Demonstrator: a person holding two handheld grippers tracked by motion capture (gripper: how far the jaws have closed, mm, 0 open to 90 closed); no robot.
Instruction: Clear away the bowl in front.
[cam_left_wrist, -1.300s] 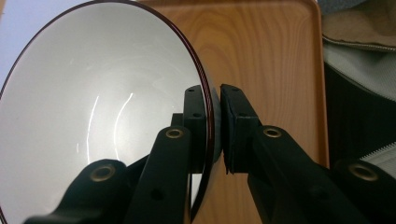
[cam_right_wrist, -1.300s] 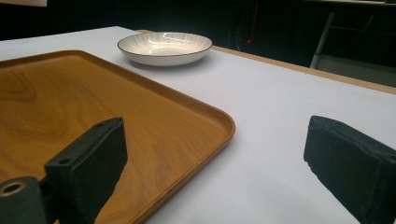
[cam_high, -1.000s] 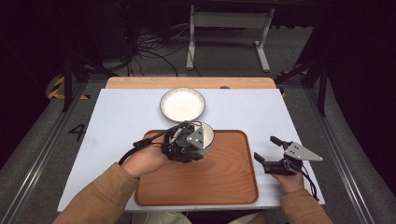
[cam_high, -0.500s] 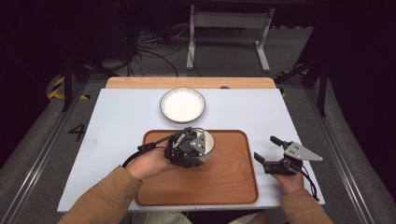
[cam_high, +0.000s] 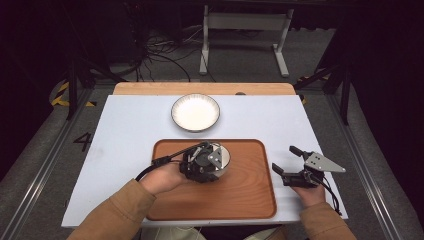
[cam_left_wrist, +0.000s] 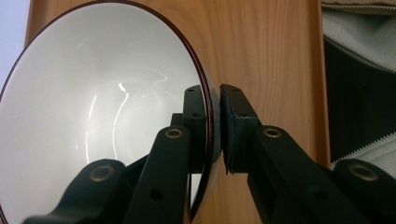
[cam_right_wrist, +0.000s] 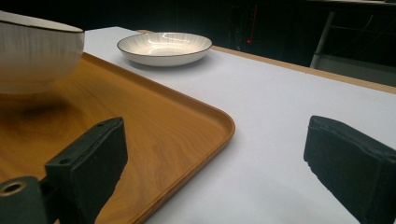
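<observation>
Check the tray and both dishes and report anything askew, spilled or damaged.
Nothing stands out. The bowl is clamped by its rim in the left tool over the wooden tray, and looks clean and unchipped. The striped plate sits flat on the white table. No spills anywhere.

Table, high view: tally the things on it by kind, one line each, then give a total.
Bowls: 1, the bowl on the tray, its rim pinched by the left gripper
Plates: 1, the white plate beyond the tray
Trays: 1, the wooden tray
Total: 3
</observation>
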